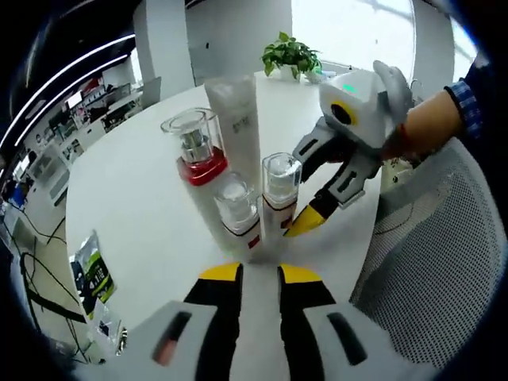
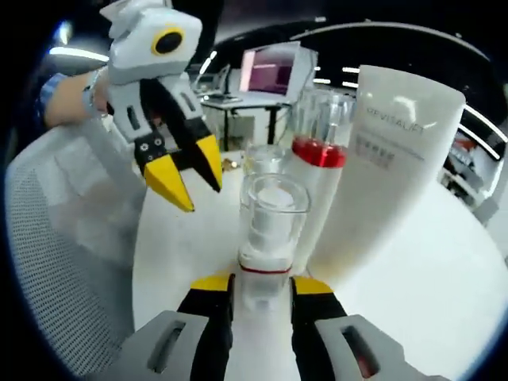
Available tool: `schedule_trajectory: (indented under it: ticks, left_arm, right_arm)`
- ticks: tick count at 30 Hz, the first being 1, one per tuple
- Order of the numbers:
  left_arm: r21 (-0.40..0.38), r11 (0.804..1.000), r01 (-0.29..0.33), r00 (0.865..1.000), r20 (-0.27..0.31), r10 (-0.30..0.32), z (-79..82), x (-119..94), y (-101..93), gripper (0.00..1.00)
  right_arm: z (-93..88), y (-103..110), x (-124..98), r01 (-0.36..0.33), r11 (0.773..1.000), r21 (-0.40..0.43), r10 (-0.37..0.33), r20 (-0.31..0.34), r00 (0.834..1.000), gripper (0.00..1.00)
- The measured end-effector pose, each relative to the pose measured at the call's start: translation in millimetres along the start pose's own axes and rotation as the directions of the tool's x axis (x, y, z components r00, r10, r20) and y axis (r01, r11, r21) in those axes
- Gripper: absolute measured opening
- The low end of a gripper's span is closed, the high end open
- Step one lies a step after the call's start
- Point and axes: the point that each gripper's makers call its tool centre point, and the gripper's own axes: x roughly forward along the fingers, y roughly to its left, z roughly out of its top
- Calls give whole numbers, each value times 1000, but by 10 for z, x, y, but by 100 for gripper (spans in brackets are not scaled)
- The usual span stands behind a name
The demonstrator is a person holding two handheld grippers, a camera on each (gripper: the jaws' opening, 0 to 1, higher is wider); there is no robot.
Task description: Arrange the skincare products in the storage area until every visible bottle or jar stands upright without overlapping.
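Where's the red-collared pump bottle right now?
In the left gripper view the red-collared pump bottle stands upright on the white table, left of the tall white tube. In the right gripper view it stands behind the clear-capped bottle between the right gripper's jaws.

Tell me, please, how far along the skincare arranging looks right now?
Mostly done: the white tube, red-collared bottle and two clear-capped pump bottles all stand upright on the table. In hand: the right gripper straddles one pump bottle. Left: release, and perhaps spacing the tight cluster.
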Motion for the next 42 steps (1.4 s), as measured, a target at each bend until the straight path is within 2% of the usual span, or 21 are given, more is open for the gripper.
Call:
schedule_trajectory:
  ticks: [2, 4, 5, 8, 10, 11, 12, 14, 20, 26, 42]
  left_arm:
    - [-14, 1000, 0, 1000, 14, 1, 83, 53, 50, 16]
    - [-112, 992, 55, 998, -3, -55, 50, 128, 3, 15]
    - [-142, 988, 61, 998, -14, -64, 26, 150, -1, 15]
    - [-97, 992, 75, 995, 80, -67, 108, 199, 1, 15]
    - [-120, 989, 84, 993, 88, -73, 45, 224, 9, 16]
    - [-127, 988, 87, 993, 85, -76, 33, 232, 9, 16]
    - [-131, 987, 94, 995, 45, -89, -30, 256, 3, 15]
    - [-99, 993, 69, 996, 63, -63, 7, 255, 36, 14]
    - [-76, 996, 57, 994, 96, -49, 102, 261, 23, 14]
    - [-55, 998, 41, 997, 72, -37, 60, 300, 18, 13]
    - [-55, 997, 48, 996, 80, -44, 95, 372, -56, 11]
  right_arm:
    - [-12, -16, -22, 13, 1000, 24, -13, -7, 1000, 26]
    - [-39, -45, -51, 31, 999, 17, -30, -23, 999, 25]
    - [-66, -81, -81, 51, 999, 4, -51, -40, 998, 24]
    - [-85, -104, -137, 70, 997, 41, -67, -58, 996, 23]
    - [-68, -87, -159, 66, 996, 58, -62, -57, 996, 22]
    - [-65, -80, -160, 67, 996, 60, -63, -58, 996, 22]
    - [-61, -67, -160, 71, 996, 53, -67, -62, 996, 21]
    - [-49, -51, -154, 77, 996, 41, -73, -72, 995, 18]
    - [-24, -88, -130, 106, 994, 24, -104, -90, 991, 13]
    - [-29, -122, -128, 120, 993, 11, -119, -94, 988, 10]
    - [-47, -137, -154, 126, 992, -7, -126, -97, 987, 7]
